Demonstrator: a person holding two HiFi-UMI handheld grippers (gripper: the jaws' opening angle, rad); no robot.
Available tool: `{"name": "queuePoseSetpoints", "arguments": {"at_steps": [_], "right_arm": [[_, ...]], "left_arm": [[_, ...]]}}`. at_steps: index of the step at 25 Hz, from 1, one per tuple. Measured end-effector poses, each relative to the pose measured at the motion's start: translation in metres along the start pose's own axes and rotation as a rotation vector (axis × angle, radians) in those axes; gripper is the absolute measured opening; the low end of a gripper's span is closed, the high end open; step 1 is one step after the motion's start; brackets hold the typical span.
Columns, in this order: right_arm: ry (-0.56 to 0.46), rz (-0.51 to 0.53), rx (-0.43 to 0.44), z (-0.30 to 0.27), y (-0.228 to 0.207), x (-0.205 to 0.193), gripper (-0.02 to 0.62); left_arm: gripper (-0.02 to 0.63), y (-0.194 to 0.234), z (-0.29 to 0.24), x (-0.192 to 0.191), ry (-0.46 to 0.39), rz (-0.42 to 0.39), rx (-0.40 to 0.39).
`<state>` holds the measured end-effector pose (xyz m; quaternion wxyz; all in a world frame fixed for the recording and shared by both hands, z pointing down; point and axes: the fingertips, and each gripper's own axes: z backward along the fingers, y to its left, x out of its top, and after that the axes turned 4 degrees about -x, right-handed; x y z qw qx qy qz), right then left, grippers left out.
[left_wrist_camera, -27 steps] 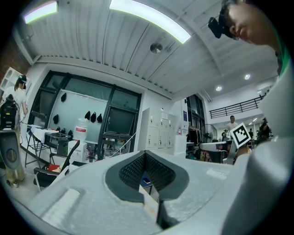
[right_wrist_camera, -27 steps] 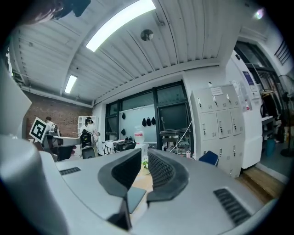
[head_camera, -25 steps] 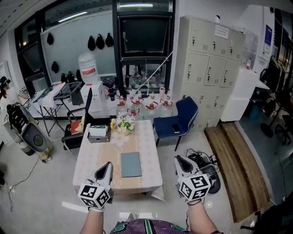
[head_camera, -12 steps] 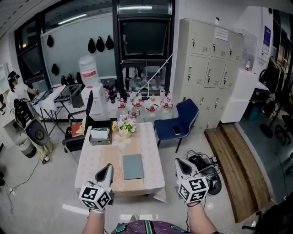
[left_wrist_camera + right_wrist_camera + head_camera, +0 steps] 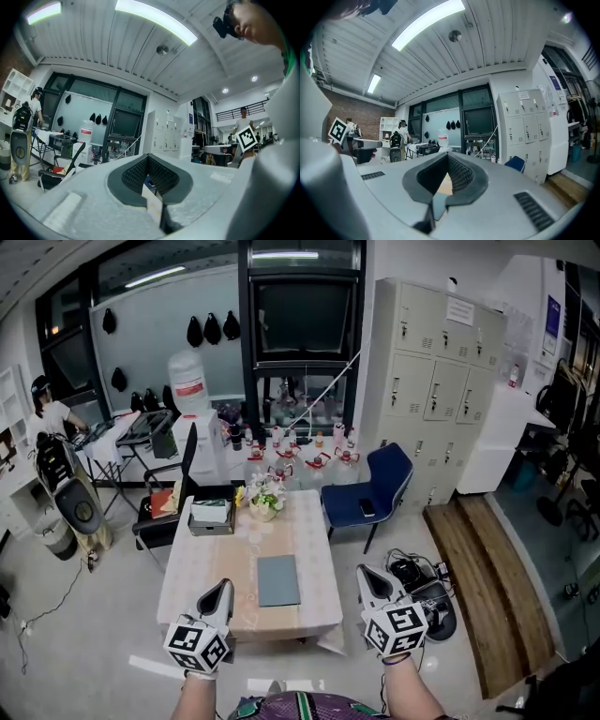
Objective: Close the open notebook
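Only the head view shows the notebook [image 5: 278,580]: it lies shut and flat on the tabletop [image 5: 202,563]. The left tool [image 5: 221,589] hovers just left of the notebook, toward the person. The right tool [image 5: 366,574] is well to the notebook's right, past the tabletop's edge. Each tool's own view alone shows its jaws pressed together, gripping nothing.

Nothing readable tbh. Water jug's red label [image 5: 190,390] upper left and the locker notice [image 5: 459,311] upper right: too small.
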<state>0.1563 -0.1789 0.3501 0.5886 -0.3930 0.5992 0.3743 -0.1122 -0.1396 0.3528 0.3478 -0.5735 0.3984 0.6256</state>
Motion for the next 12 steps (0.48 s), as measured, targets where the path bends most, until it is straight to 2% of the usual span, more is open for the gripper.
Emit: {"name": "queuePoseSetpoints", "arguments": {"at_steps": [12], "right_arm": [[0.008, -0.001, -0.003, 0.0005, 0.0034, -0.0031, 0.003]], "left_arm": [[0.015, 0.0011, -0.0036, -0.0076, 0.01, 0.009, -0.018]]}}
